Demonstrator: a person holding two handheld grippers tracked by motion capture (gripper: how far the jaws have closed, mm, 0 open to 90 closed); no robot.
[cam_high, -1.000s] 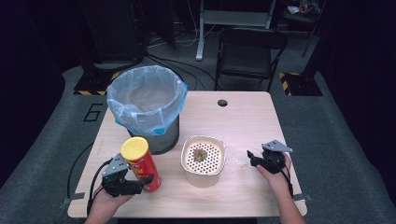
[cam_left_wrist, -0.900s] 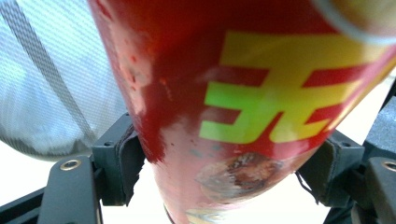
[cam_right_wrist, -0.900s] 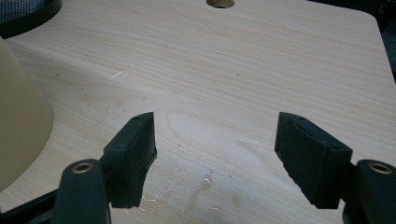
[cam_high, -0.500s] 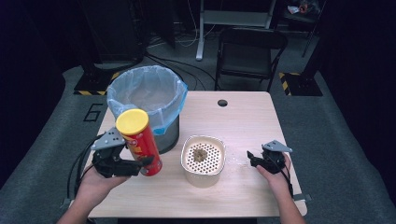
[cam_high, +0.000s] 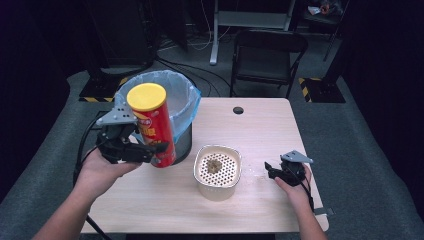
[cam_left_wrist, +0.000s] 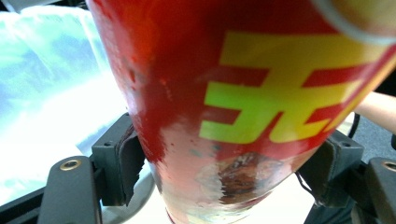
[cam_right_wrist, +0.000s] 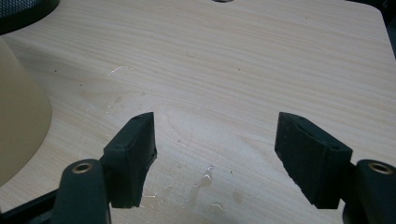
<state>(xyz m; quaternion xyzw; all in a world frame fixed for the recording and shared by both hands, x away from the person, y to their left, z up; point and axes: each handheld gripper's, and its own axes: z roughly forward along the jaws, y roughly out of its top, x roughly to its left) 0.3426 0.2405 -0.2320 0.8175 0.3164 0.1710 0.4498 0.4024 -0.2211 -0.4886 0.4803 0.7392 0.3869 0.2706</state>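
Wooden bench (cam_high: 260, 130) holds a big bin (cam_high: 165, 100) with a blue bag in it. The left gripper (cam_high: 142, 150) grips a red can (cam_high: 152, 130) with a yellow lid, low down, with its fingers (cam_left_wrist: 119, 158) tight on both sides. The can hangs tilted in the air, just beside the bin. It may slip or tip, because the top is heavy. It could bump the rim and miss. The right gripper (cam_high: 280, 171) rests on the bench near the strainer bowl (cam_high: 217, 167), its fingers wide apart and holding nothing.
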